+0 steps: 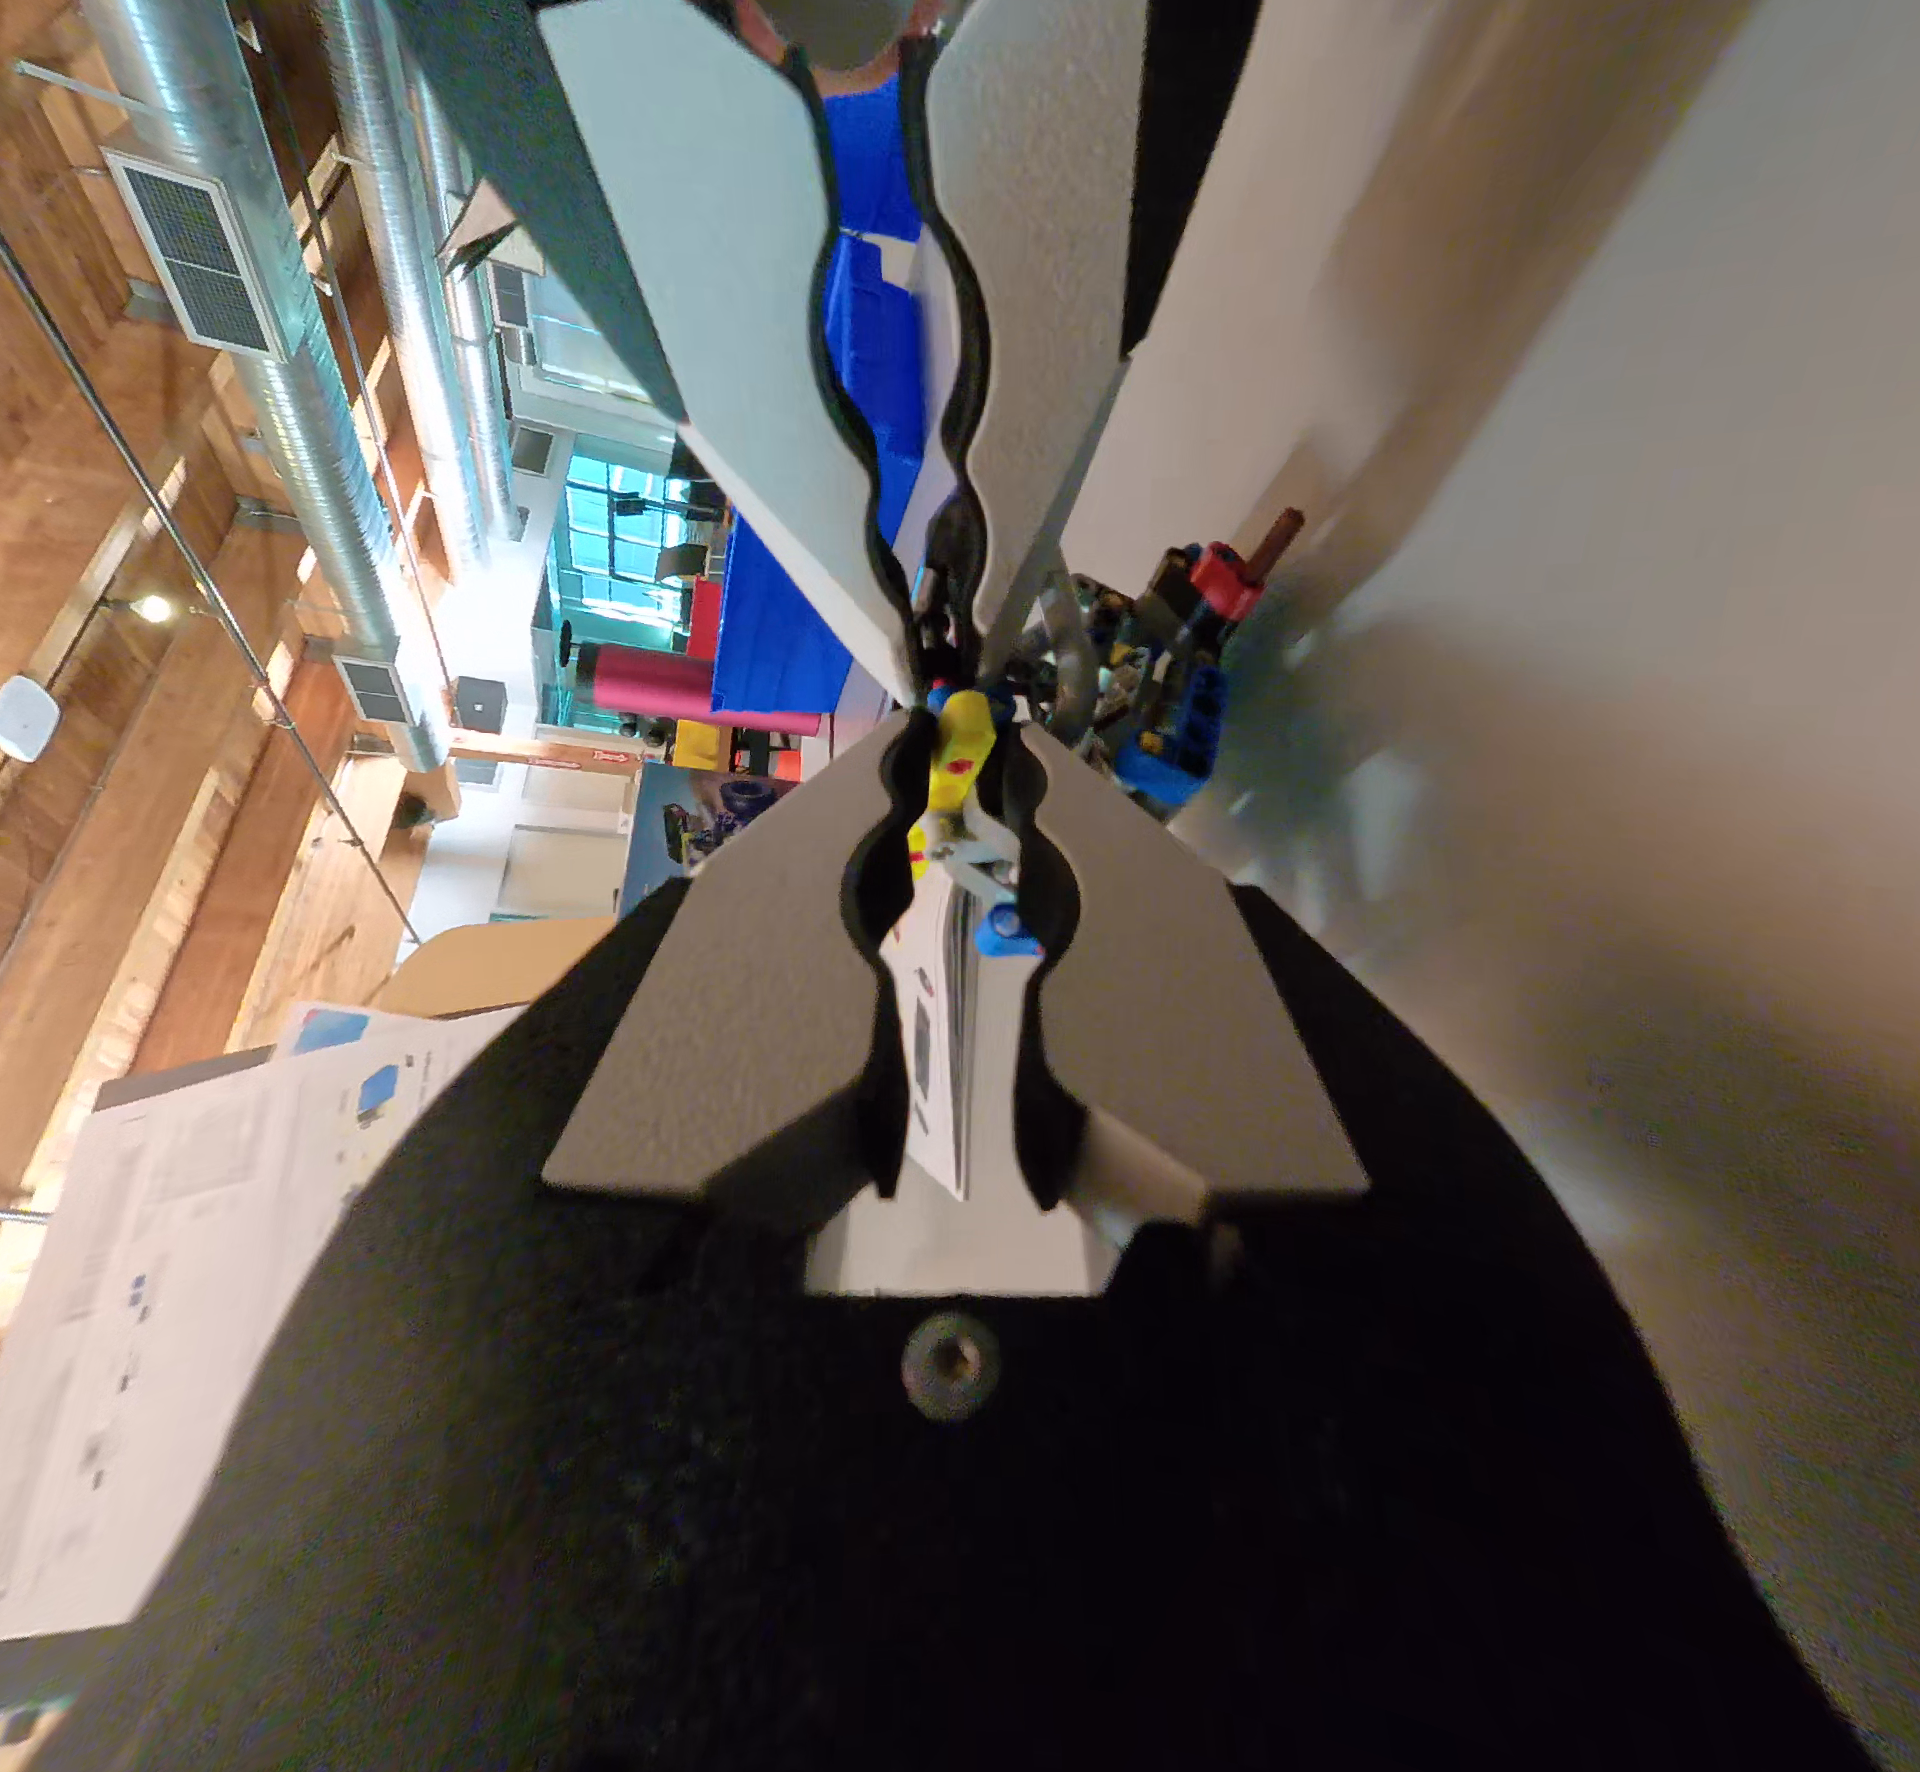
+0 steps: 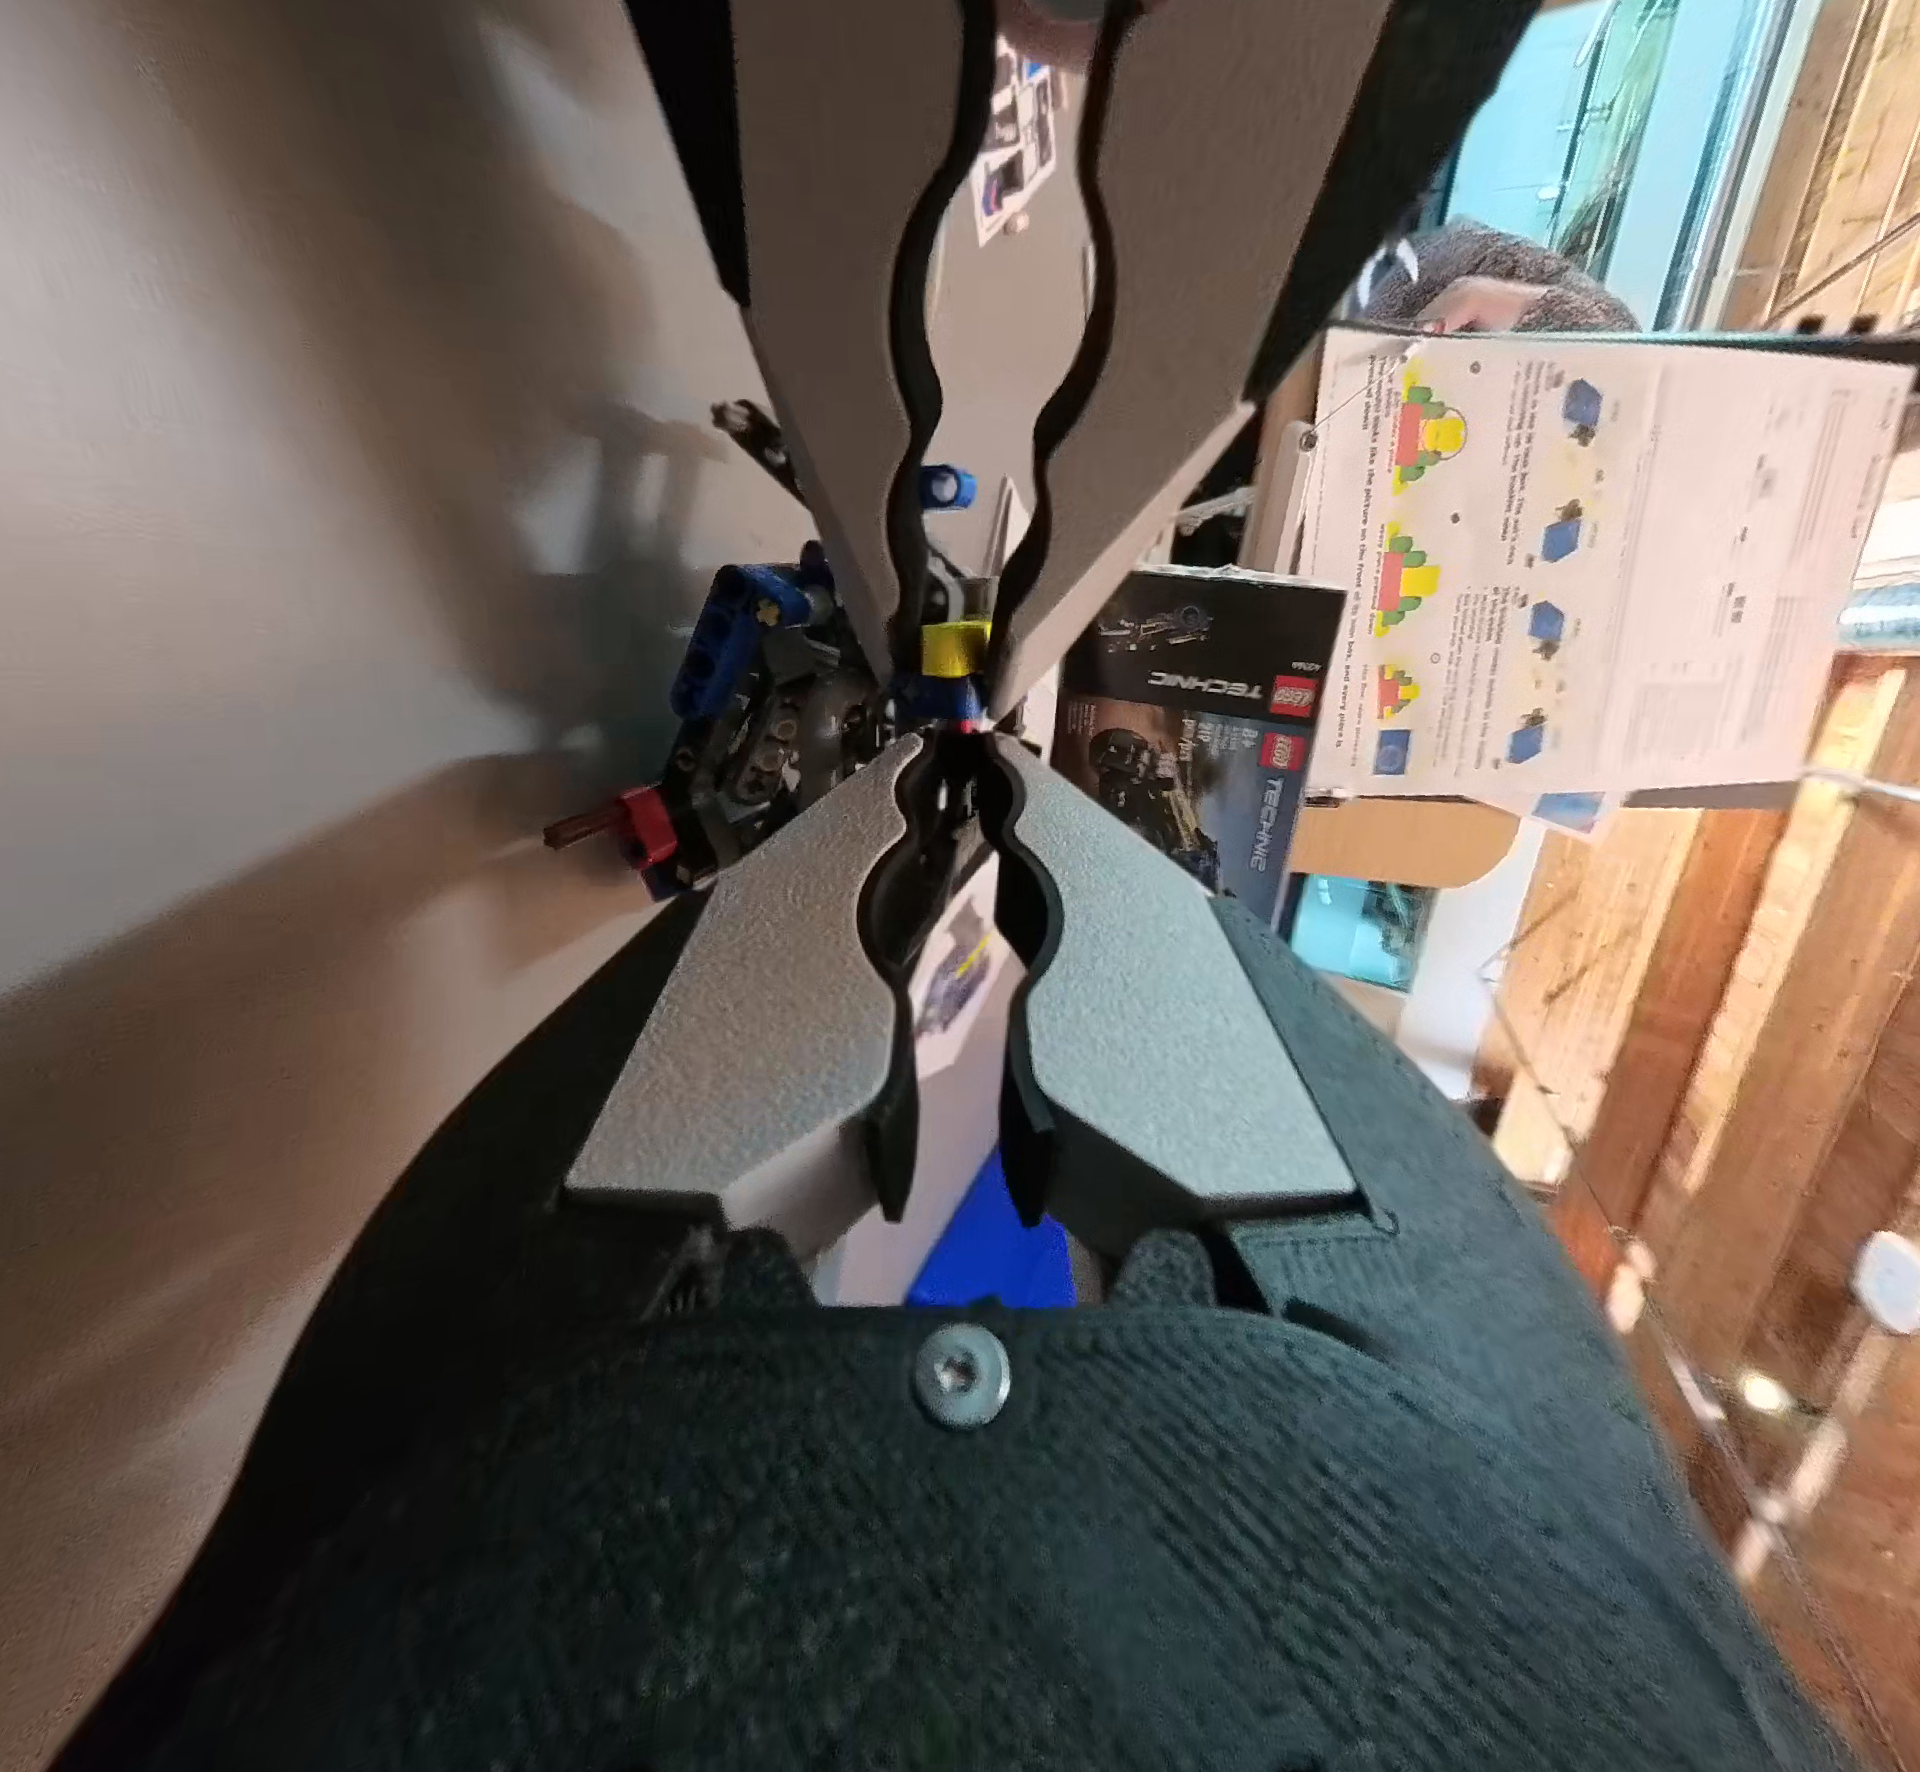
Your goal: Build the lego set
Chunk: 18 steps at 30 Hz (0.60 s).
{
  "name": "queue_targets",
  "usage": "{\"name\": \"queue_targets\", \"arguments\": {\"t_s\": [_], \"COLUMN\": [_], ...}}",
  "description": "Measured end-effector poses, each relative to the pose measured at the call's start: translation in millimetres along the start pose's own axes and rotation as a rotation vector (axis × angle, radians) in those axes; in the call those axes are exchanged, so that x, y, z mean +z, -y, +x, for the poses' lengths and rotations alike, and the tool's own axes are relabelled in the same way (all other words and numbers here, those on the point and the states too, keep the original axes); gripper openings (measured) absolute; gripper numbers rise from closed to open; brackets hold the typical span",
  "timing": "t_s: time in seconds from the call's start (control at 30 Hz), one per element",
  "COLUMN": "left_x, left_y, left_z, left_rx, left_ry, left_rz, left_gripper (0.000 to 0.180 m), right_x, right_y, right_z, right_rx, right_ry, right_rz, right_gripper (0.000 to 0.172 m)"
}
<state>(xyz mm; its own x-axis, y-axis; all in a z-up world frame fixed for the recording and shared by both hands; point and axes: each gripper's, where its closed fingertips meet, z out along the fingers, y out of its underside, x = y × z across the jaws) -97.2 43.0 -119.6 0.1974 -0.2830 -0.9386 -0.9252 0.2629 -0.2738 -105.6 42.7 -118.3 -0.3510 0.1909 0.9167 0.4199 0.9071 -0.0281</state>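
Our left gripper (image 1: 961,735) pinches a yellow plastic beam (image 1: 961,751), long axis running along the fingers. Our right gripper (image 2: 951,735), nearly pressed together, meets it tip to tip; what it pinches we cannot tell. The blue-and-black brick model (image 2: 748,704) sits just beside; only the right view shows the printed box (image 2: 1195,725).

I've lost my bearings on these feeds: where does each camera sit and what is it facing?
Left wrist view: on the left gripper, looking along its fingers at a yellow piece between them; the right gripper meets it tip to tip.
Right wrist view: on the right gripper, facing the left gripper and a toy box.
Shared: the yellow piece, the brick model on the white table.
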Motion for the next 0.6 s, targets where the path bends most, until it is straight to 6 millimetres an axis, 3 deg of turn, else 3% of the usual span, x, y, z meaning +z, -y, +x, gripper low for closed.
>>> {"name": "queue_targets", "arguments": {"t_s": [0.13,0.23,0.33,0.4,0.47,0.53,0.6], "left_x": [0,3,7,5,4,6,4], "left_y": [-2,-4,-7,-9,-5,-8,-8], "left_z": [2,4,6,2,3,-2,-5], "left_rx": [-0.013,0.001,0.079,0.102,0.054,0.064,0.044], "left_ry": [-0.019,-0.005,-0.012,-0.001,-0.011,0.007,0.025], "left_rz": [0.008,-0.015,-0.069,-0.086,-0.07,-0.106,-0.065], "left_gripper": [0.011,0.01,0.009,0.009,0.008,0.008,0.009], "right_x": [4,6,9,5,1,5,3], "right_y": [3,1,-7,-26,-12,-14,-13], "right_z": [1,-1,-5,3,4,11,14], "right_rx": [-0.138,-0.119,-0.135,-0.105,-0.025,-0.125,-0.013], "right_ry": [-0.056,0.002,0.031,0.03,0.076,0.046,0.048], "right_rz": [-0.043,-0.081,-0.091,-0.125,-0.016,-0.091,-0.019], "right_gripper": [0.003,0.003,0.004,0.004,0.003,0.003,0.003]}}
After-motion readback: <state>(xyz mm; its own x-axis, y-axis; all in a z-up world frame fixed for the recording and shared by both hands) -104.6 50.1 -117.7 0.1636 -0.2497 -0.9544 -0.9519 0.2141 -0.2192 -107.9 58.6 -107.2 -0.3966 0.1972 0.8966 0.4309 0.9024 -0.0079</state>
